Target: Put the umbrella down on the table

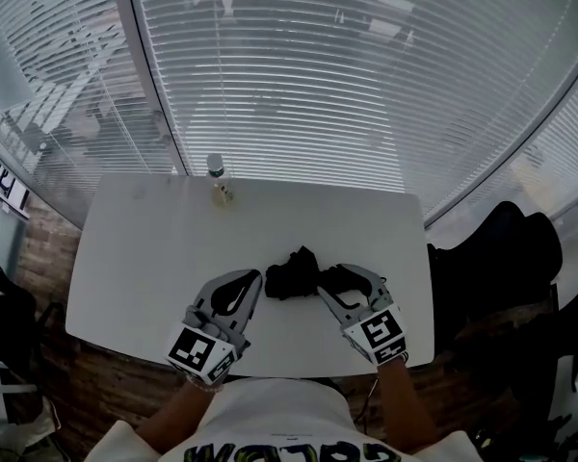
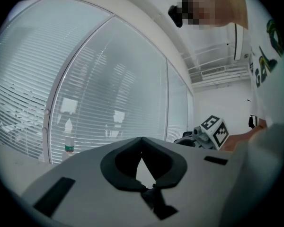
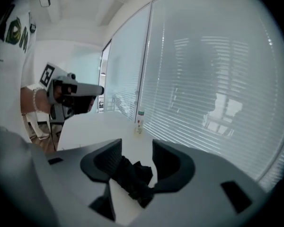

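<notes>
The folded black umbrella [image 1: 291,271] lies crumpled on the white table [image 1: 144,258], near its front edge. My right gripper [image 1: 326,280] is at the umbrella's right end, pointing a little downward. In the right gripper view the umbrella [image 3: 130,176] shows between the jaws, against the left one, with a white gap before the right one. No pad visibly presses on it, so the right gripper [image 3: 138,157] reads as open. My left gripper [image 1: 257,276] hovers just left of the umbrella, empty. In its own view the left gripper [image 2: 141,140] is shut, tips touching.
A clear bottle [image 1: 215,166] and a small object [image 1: 223,193] stand at the table's far edge, against the window blinds. Dark bags or a chair [image 1: 506,258] sit off the table's right side. The person's torso is close to the front edge.
</notes>
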{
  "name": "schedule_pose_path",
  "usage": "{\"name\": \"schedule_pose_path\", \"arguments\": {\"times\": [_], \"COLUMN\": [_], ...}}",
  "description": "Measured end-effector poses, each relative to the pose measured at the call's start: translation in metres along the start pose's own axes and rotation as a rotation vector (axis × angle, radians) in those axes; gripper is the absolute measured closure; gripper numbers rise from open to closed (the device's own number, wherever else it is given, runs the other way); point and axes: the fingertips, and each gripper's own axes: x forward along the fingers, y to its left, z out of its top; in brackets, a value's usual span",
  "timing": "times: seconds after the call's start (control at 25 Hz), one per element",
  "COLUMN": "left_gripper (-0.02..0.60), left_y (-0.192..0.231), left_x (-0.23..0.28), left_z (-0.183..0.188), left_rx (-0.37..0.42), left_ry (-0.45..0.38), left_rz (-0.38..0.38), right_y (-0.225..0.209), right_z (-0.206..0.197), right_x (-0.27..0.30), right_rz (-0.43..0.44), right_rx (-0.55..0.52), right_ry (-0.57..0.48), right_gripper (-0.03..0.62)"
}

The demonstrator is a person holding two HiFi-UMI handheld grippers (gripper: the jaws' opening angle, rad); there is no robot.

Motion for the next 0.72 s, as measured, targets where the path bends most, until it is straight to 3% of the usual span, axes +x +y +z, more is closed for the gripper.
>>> {"name": "schedule_pose_path", "arguments": {"times": [0.36, 0.72], "left_gripper": [0.571, 0.571], "left_y": [-0.005, -0.008], "left_x": [0.003, 0.004], "left_z": [0.011, 0.023], "left_rx": [0.005, 0.006], "left_ry": [-0.018, -0.044], "left_rz": [-0.009, -0.02], "right_y": [0.003, 0.005], "right_z": [0.065, 0.092], "right_x": [-0.047, -0.071], "right_rz": [-0.04, -0.086], "right_rx": [0.1, 0.097], "right_ry": [-0.242, -0.318], "right_gripper": [0.455, 0.513]}}
